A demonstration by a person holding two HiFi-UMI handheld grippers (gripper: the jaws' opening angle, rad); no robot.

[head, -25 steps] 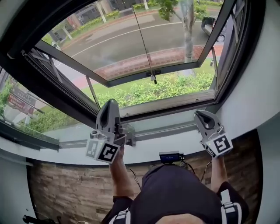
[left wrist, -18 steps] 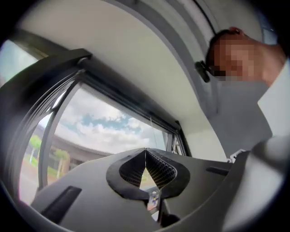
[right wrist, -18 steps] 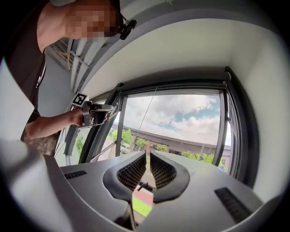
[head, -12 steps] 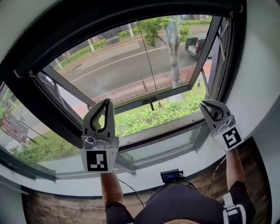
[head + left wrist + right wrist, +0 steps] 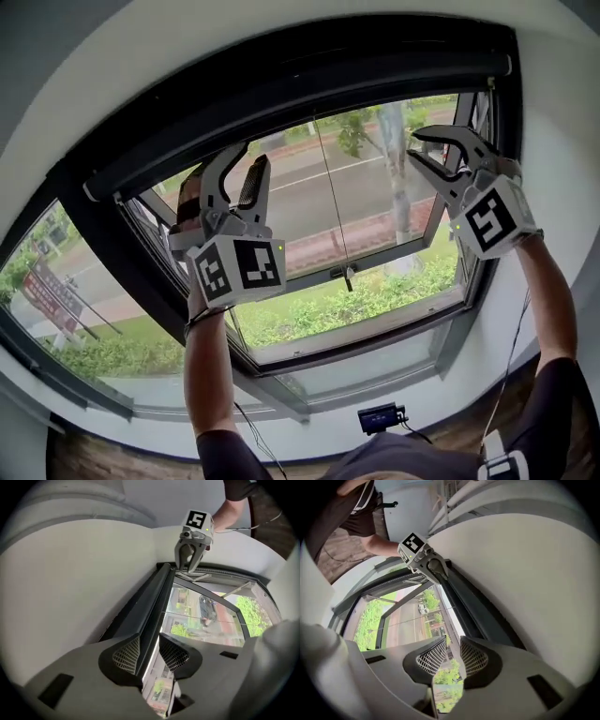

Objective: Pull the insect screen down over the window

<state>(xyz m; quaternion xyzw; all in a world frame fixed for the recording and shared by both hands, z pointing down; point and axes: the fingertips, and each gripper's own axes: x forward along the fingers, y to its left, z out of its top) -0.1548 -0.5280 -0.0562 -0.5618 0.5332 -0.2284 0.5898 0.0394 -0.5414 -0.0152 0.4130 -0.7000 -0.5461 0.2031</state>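
left gripper [image 5: 249, 157] fingers just opened, right gripper [image 5: 414, 143] fingers spread, both empty. screen bar [image 5: 300, 89] looks light and stiff: grab it.

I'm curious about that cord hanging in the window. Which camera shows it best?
The head view: the cord hangs in full length, down to its tip. Both gripper views show it only as a faint thin line.

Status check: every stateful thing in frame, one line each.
insect screen, rolled up at the window top, not pulled down
pull cord, hanging free mid-window, untouched
window sash, swung open outward
left gripper, open, jaws have just been opening, nothing gripped between them
right gripper, open, empty
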